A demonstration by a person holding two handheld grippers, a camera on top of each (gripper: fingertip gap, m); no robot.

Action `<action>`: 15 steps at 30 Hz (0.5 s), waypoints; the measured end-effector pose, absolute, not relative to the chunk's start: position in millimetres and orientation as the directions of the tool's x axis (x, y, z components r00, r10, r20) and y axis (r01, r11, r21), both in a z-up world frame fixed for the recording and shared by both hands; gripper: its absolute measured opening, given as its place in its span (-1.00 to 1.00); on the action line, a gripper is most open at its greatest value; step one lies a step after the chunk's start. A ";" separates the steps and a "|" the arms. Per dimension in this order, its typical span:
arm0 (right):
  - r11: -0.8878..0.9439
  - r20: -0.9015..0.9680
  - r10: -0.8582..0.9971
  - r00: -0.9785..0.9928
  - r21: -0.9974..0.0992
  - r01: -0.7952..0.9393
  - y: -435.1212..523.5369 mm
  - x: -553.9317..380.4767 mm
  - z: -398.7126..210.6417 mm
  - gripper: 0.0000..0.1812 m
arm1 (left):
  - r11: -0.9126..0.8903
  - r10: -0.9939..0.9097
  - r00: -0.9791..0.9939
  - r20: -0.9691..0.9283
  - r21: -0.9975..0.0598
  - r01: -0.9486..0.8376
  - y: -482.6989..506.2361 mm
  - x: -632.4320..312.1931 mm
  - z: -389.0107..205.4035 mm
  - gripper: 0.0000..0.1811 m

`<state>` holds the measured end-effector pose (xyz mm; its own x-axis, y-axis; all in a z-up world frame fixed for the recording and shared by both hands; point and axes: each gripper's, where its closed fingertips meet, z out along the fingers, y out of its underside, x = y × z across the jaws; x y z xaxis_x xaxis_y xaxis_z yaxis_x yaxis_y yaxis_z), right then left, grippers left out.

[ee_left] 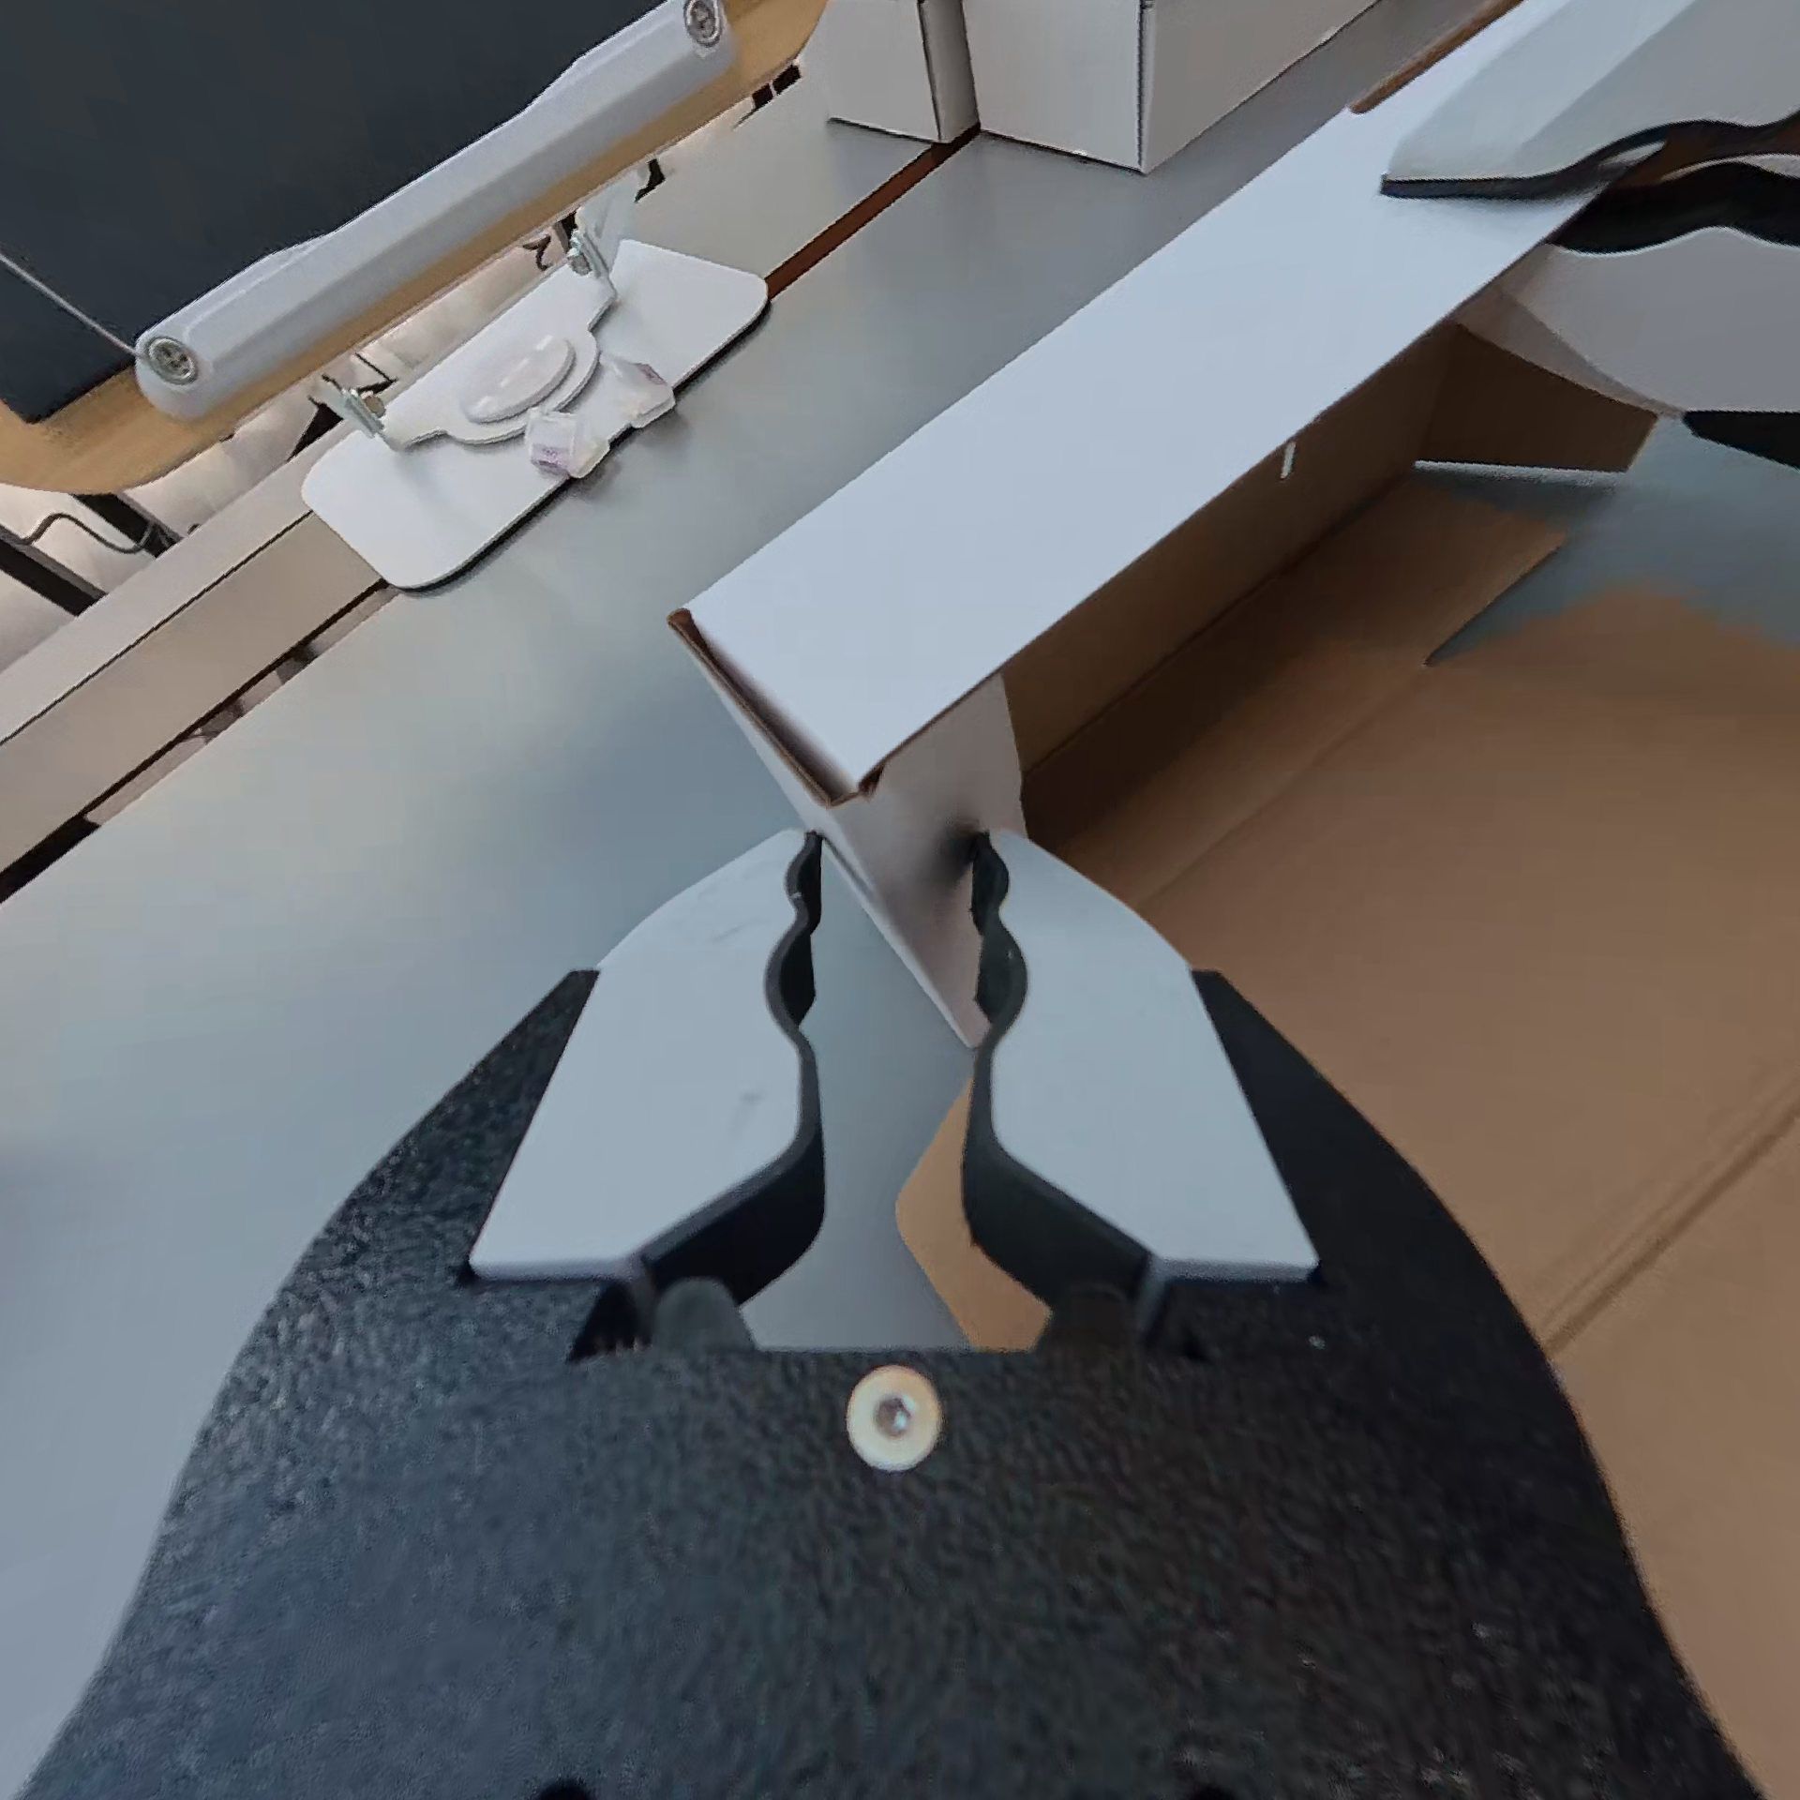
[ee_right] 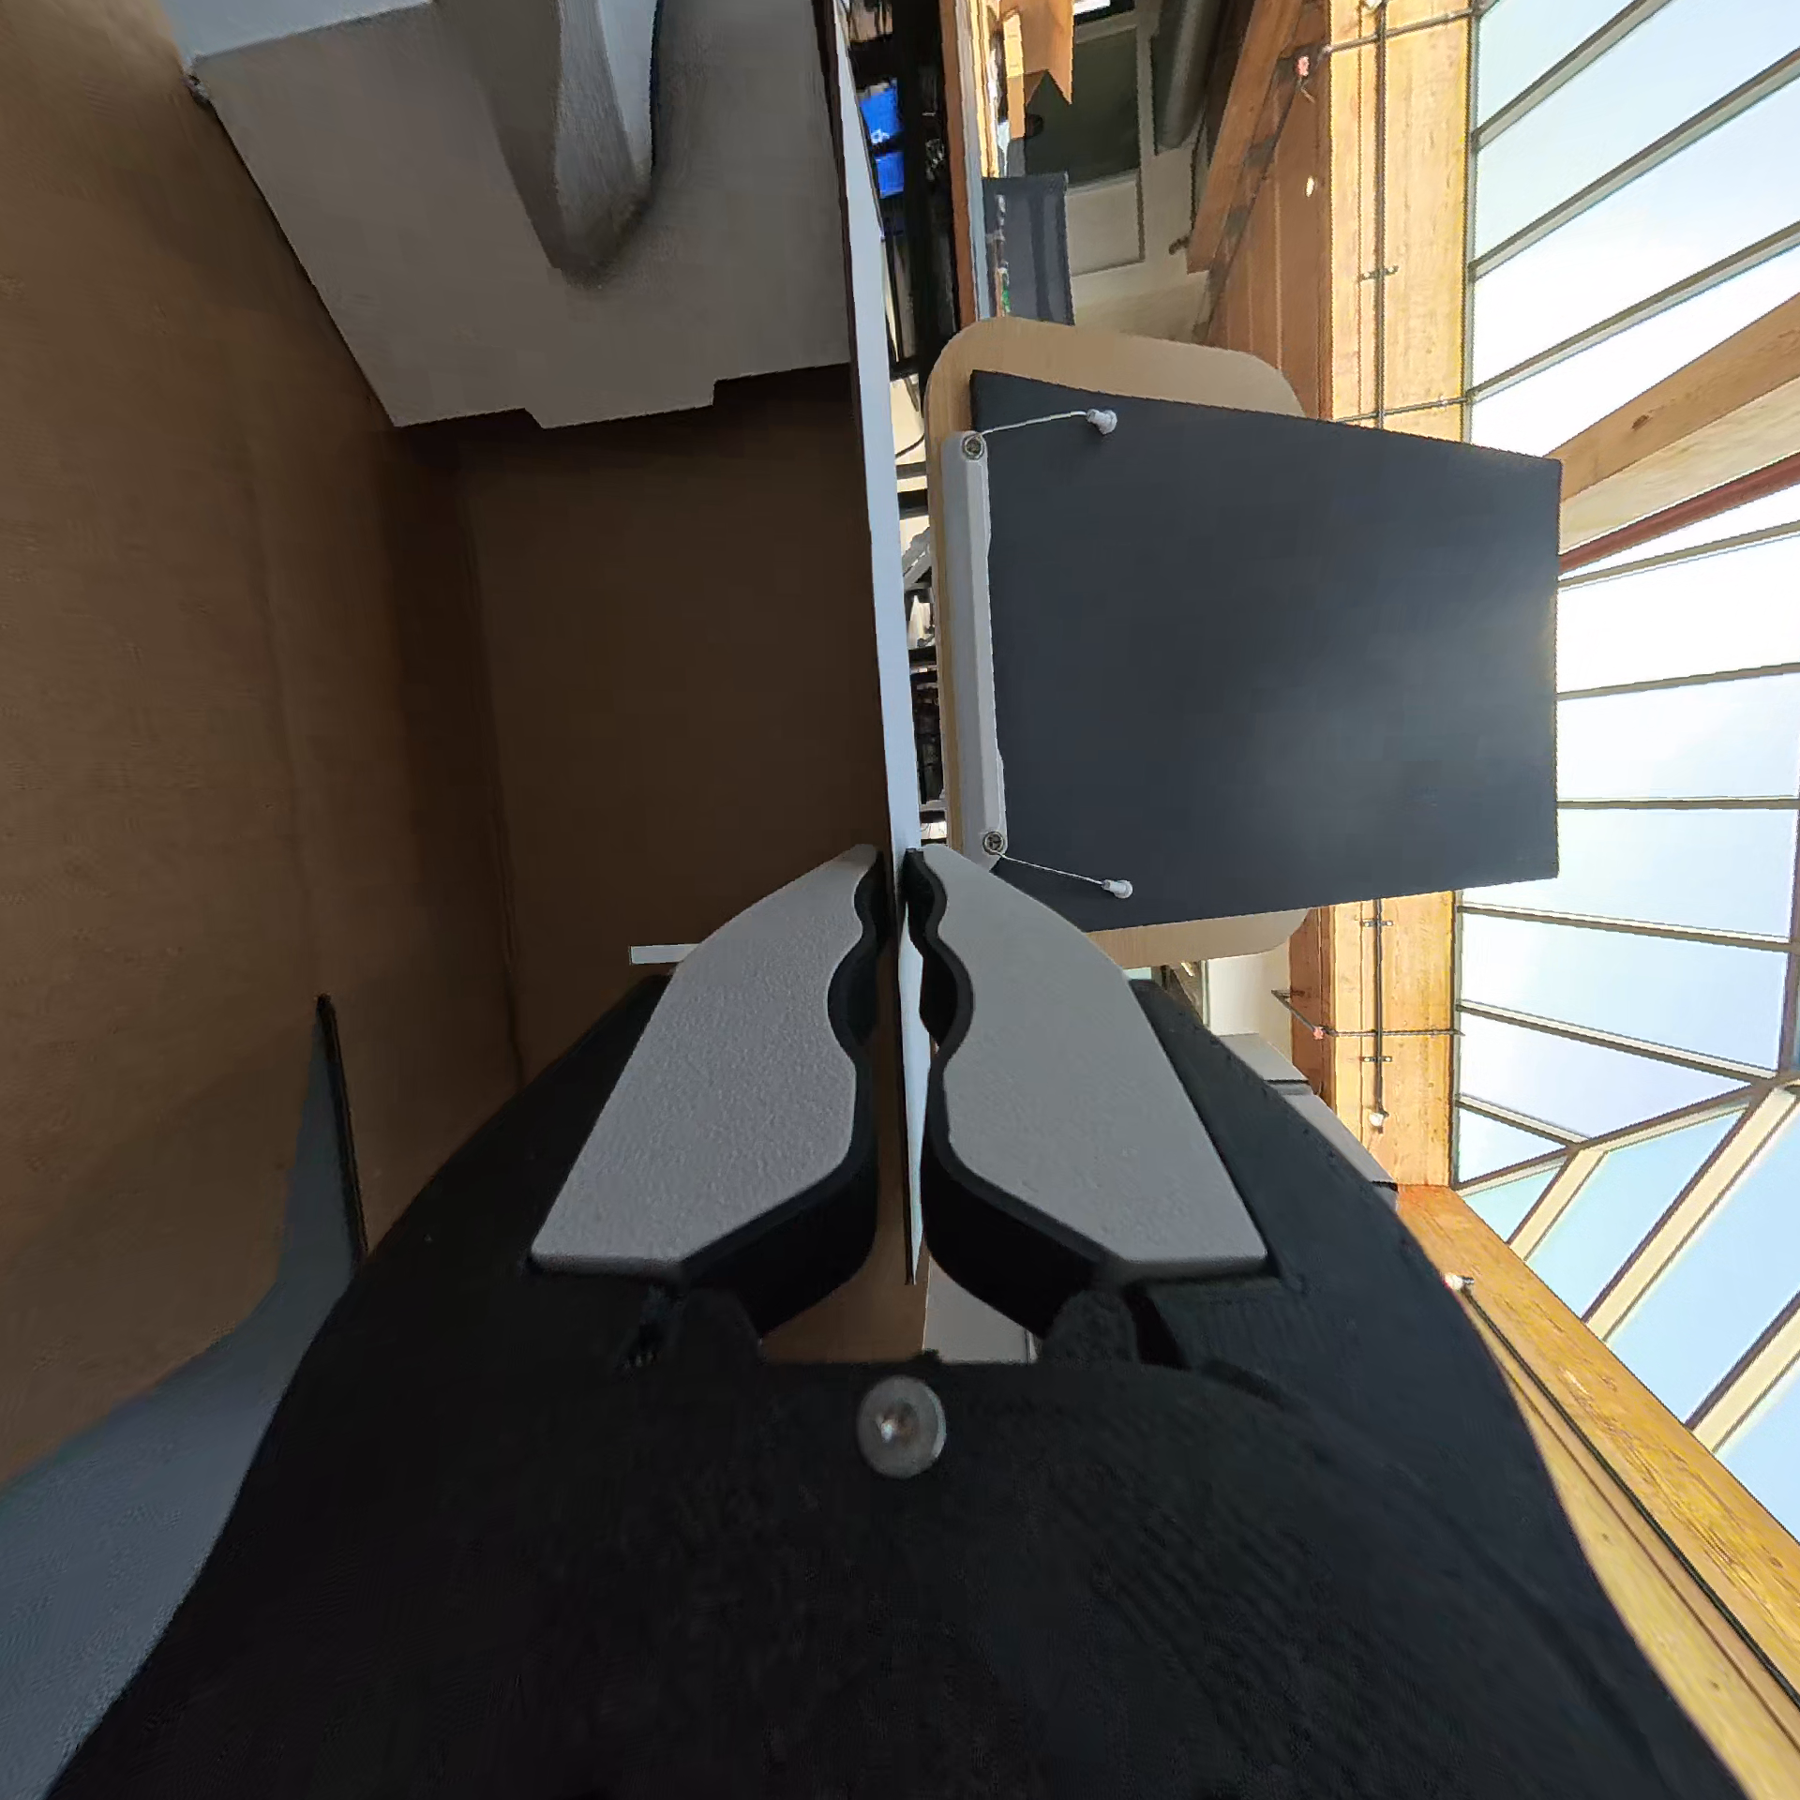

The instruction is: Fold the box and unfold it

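Note:
A cardboard box, white outside and brown inside, lies partly folded on the grey table (ee_left: 341, 925). Its long side wall (ee_left: 1071, 468) stands up along the brown base (ee_left: 1412, 925). A white end flap (ee_left: 925, 877) hangs at the wall's near corner. My left gripper (ee_left: 896, 847) is open, with a finger on either side of this flap, which touches the right finger (ee_left: 1071, 1023). My right gripper (ee_right: 896, 862) is shut on the far end of the wall (ee_right: 881, 584), seen edge-on. It also shows in the left wrist view (ee_left: 1597, 185).
A black panel (ee_left: 243, 146) on a white stand with a flat base plate (ee_left: 545, 438) stands at the back left, with small cubes (ee_left: 555, 448) on the plate. White boxes (ee_left: 1052, 68) stand at the back. The panel also shows in the right wrist view (ee_right: 1266, 662).

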<state>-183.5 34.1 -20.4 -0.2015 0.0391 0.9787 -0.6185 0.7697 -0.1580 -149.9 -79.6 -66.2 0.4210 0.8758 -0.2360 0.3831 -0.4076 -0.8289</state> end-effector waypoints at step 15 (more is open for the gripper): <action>0.822 0.957 0.136 -0.258 -0.254 -0.509 33.0 -174.0 -23.8 -0.93 | -0.036 0.999 0.008 -0.036 -0.883 0.468 -89.1 -178.9 -76.5 -0.91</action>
<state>-174.0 33.0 -23.8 -0.2578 0.1363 0.9565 -0.5088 0.8224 -0.2543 -178.9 -89.1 -76.5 0.0084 0.9993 -0.0361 0.4684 -0.0358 -0.8828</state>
